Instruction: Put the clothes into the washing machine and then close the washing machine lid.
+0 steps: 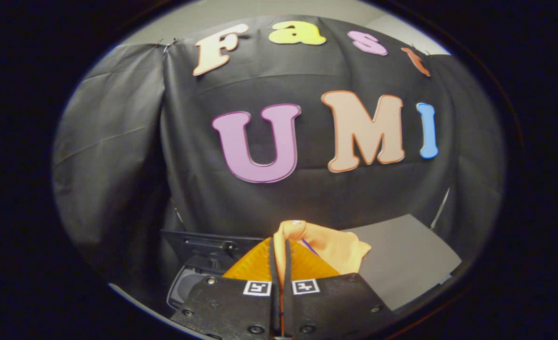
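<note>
So the gripper (281, 255) has its two fingers pinched nearly together, and a piece of orange cloth (328, 248) is caught in the narrow slit between them. Both fingers press on the fabric, so it's a proper clamp and not just resting there. The cloth bunches up over the fingertips and flops off to the right of them, with a folded lump sticking up at the top and a thin bluish line running across it. More of the orange fabric spreads out below, on both sides of the fingers, down to the gripper's body with its two little square markers.

Behind and to the left of the fingers sits the washing machine (198, 264), dark, with its lid (208, 245) standing up open at the back and a rounded grey opening below it. The cloth looks lifted clear of the machine, held up in front of it rather than inside. To the right, beyond the cloth, lies a flat grey surface (406, 259). The booth's black cloth wall (132, 156) hangs behind everything.
</note>
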`<state>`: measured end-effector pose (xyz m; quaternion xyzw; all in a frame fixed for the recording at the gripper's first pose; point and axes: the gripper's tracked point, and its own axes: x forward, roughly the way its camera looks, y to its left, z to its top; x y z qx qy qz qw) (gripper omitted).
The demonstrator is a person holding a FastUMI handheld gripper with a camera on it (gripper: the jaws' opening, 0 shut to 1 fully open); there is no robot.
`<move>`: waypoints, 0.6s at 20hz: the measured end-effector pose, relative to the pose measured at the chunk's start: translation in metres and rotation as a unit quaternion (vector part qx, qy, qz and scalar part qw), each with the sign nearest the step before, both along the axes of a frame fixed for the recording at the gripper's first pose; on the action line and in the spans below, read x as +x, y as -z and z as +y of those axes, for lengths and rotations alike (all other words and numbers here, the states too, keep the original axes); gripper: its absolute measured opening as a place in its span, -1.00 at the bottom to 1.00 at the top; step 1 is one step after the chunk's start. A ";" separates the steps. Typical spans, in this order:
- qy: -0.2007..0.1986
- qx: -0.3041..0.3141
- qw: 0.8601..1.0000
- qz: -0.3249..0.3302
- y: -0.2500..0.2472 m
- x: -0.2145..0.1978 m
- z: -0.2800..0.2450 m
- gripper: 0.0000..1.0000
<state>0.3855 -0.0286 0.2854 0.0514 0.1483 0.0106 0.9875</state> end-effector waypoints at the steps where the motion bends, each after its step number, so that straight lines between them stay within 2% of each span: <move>1: -0.013 0.002 1.000 0.001 0.002 0.004 0.017 -0.96; 7: -0.083 0.008 0.996 0.030 0.040 0.031 0.116 -0.96; 12: -0.112 0.008 0.992 0.056 0.090 0.050 0.167 -0.96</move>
